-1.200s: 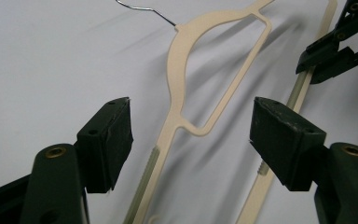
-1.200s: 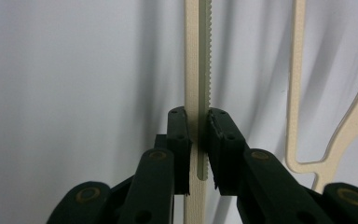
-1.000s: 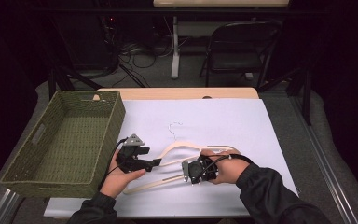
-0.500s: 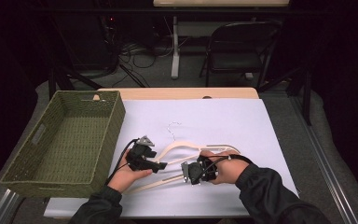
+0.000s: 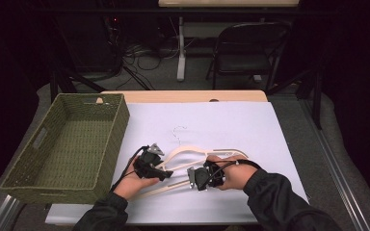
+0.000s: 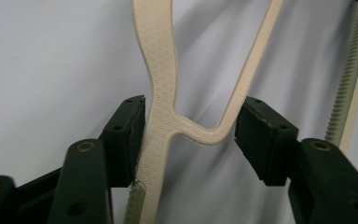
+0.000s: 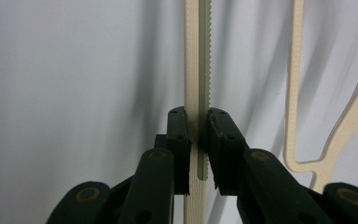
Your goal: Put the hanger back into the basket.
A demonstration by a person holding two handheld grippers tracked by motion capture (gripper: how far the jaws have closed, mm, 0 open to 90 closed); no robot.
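The cream plastic clothes hanger point(image 5: 192, 159) lies near the front edge of the white tabletop point(image 5: 231, 125), beside the green woven basket point(image 5: 67, 139). The right claw point(image 7: 198, 135) pinches its toothed bar. The left claw point(image 6: 191, 126) is spread around its forked part (one jaw touches it).

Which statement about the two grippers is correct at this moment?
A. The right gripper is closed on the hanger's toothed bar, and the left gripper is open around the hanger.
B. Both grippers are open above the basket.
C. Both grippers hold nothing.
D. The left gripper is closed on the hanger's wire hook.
A: the right gripper is shut on the hanger's toothed bar, while the left gripper stands open around the hanger.
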